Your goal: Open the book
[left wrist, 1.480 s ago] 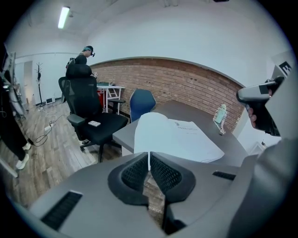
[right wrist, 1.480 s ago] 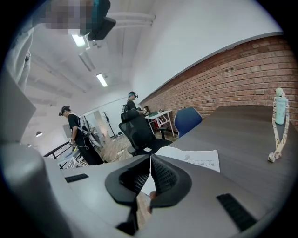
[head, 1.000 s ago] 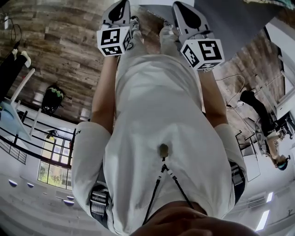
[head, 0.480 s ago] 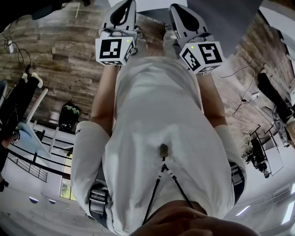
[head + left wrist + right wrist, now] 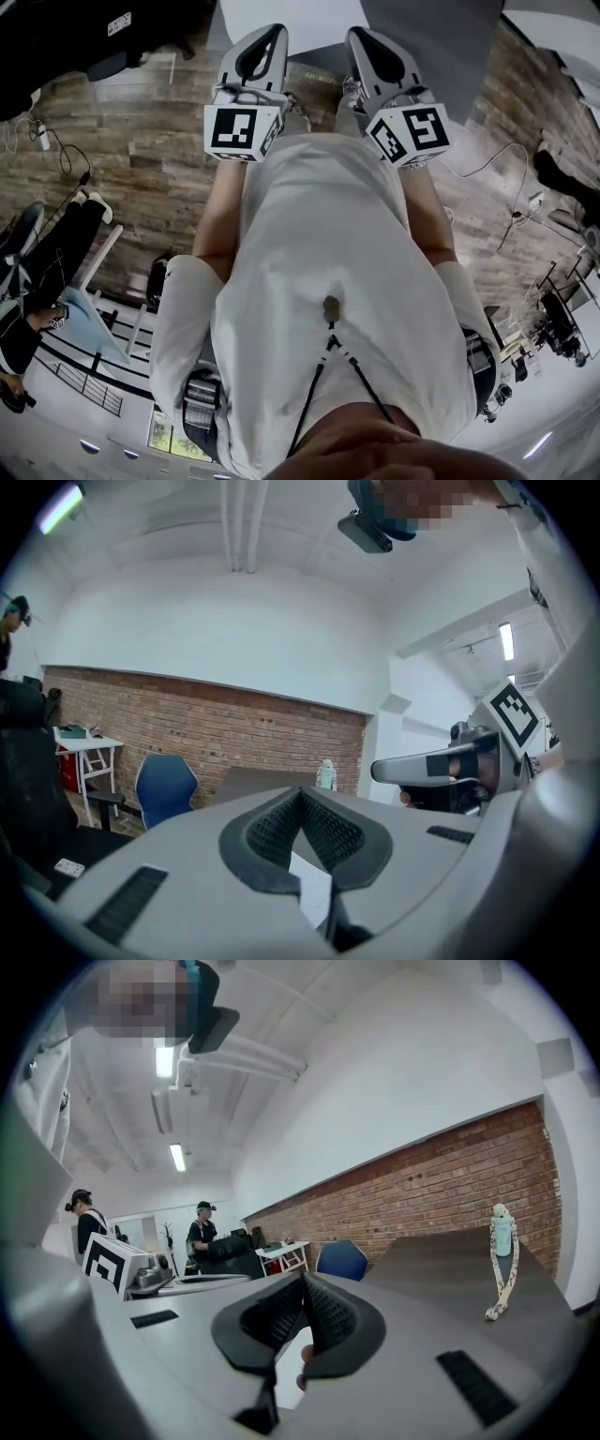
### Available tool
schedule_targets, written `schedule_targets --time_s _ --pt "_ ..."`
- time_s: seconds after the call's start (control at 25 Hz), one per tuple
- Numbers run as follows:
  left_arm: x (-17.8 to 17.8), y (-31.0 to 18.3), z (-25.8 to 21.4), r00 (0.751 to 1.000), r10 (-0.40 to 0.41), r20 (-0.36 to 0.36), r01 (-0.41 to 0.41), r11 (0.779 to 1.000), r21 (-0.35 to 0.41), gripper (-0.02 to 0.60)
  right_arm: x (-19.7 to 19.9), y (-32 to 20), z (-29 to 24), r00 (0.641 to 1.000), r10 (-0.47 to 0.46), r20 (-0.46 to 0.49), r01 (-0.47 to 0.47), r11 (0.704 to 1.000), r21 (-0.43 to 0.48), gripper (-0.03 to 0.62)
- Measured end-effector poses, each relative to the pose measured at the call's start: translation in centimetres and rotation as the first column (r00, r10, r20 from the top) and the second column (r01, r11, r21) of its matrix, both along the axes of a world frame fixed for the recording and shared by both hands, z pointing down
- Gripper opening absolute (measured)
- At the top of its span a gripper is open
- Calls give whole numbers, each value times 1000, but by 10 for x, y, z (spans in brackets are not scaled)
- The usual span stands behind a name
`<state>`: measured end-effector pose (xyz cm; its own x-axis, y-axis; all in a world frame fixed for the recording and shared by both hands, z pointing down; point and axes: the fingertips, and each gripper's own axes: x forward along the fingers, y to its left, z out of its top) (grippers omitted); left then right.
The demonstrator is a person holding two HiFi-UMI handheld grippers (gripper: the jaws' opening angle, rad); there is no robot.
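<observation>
**Book: position.** No view shows the book. The head view takes in only the person's white shirt [image 5: 328, 244], both tools held out in front of it, and brown wooden plank floor [image 5: 150, 159]. The two gripper views look nearly level across the room, over whatever lies below them.

**Tools.** The left hand-held gripper [image 5: 277, 30] has its ribbed black pads pressed together with nothing between them. The right hand-held gripper [image 5: 357, 34] is likewise closed tip to tip and empty. They sit side by side, close together but apart, each with its marker cube facing the head camera.

**Surroundings.** Beyond the right tool's jaws stretches a dark grey bench [image 5: 441, 1269]. On it stands a pale bottle with a patterned strap [image 5: 502, 1232], well away from either tool. A blue moulded chair [image 5: 340, 1258] stands before a red brick wall [image 5: 441, 1185].

**Step in hand (judgement).** This looks like the approach, with the task not yet begun. To do it well:
- Tip both tools downward until the book comes into view.
- Rest one closed tool on the book near the spine to stop it sliding.
- Spread the other's jaws only slightly and catch the free edge of the cover alone, not a wedge of pages.
- Swing the cover in an arc about the spine rather than pulling it straight up, since a flat tug would probably drag the whole book.
</observation>
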<state>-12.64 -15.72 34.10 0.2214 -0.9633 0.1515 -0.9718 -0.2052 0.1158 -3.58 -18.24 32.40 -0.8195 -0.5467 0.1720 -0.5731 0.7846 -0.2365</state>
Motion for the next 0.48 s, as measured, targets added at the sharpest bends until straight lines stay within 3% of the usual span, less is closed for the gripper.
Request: schedule_targets --time_s 0.48 --pt "5 23 -97 994 39 101 -52 990 130 23 1 31 -92 995 23 96 -38 986 161 37"
